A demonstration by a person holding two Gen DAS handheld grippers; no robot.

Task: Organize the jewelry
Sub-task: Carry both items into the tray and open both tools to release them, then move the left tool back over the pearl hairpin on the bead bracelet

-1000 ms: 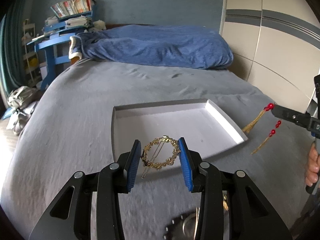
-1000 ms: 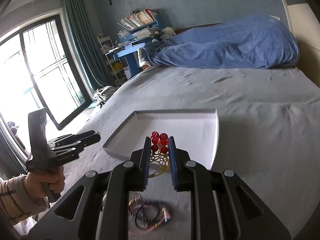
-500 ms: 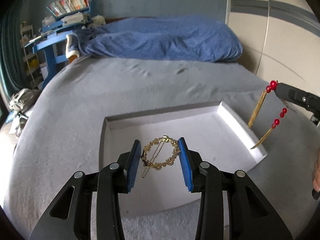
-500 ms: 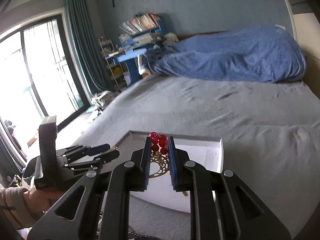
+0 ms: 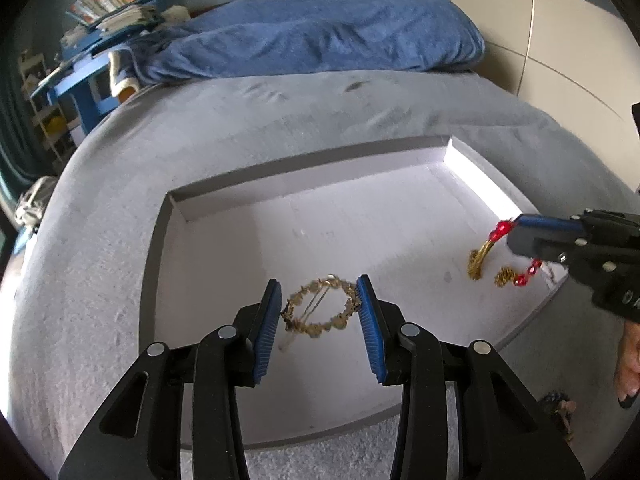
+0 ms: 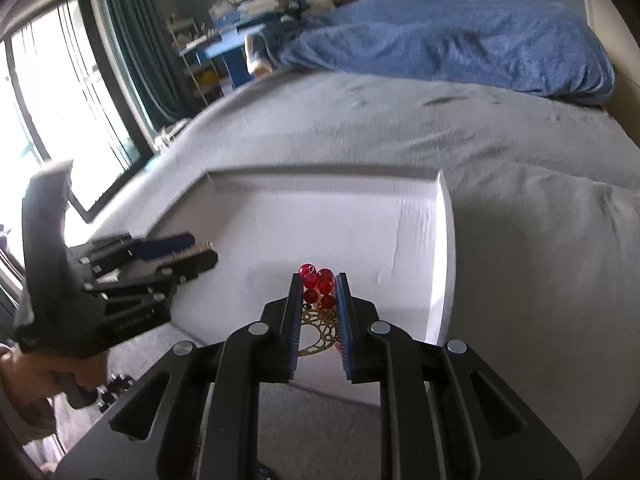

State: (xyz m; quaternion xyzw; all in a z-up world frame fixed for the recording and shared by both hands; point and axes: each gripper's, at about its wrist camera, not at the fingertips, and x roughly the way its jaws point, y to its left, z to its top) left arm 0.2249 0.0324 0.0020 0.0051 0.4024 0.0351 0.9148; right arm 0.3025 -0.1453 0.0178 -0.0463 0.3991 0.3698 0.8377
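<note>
Left gripper was opening around hair clip over tray; right gripper pinched earrings above tray. Nothing yet released; more jewelry outside tray.

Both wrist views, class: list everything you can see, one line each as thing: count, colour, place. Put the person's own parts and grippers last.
tray: one, white, shallow, lying on the bed.
wreath hair clip: one, gold, over the tray, between the left gripper's opening jaws.
beaded earrings: a cluster, red beads with gold filigree and tassels, clamped in the right gripper, tassel ends down on the tray.
bed cover: one, grey.
duvet: one, blue, bunched at the far end.
shelf unit: one, blue, stacked with books.
curtain: one, dark teal, beside the window.
left gripper: black, blue pads.
right gripper: black, blue pads.
hand: one, on the left gripper's handle.
</note>
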